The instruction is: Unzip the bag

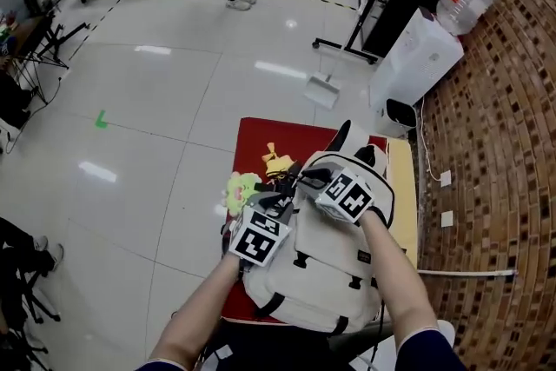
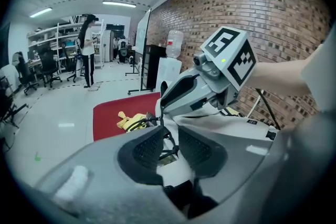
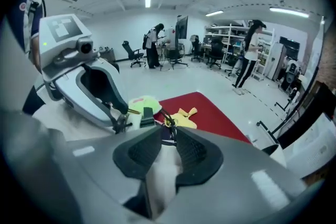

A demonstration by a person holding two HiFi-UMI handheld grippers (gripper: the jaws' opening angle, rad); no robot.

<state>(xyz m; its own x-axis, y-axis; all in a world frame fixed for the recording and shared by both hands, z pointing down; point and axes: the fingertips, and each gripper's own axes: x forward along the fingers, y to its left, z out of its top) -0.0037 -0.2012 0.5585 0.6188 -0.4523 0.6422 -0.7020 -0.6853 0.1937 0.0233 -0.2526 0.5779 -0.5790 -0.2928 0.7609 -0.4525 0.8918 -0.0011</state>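
Toys (image 1: 245, 187) crowd the left of the red desk (image 1: 261, 139). The left tool (image 1: 280, 202) pinches the white bag (image 1: 321, 274) lying mid-desk, and the right tool (image 1: 308, 178) is clamped on it by the zipper. Yank hard and I reckon the bag slides off the near edge. Open floor left, brick wall (image 1: 504, 143) close right.

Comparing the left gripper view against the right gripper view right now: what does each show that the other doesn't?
Only the left gripper view shows the right gripper with its marker cube, and a black zipper pull sitting between the left jaws, which are nearly together.

Only the right gripper view shows the left gripper, and white fabric of the backpack pinched between the right jaws.

Both show the yellow toy on the red mat, and a person standing far back.
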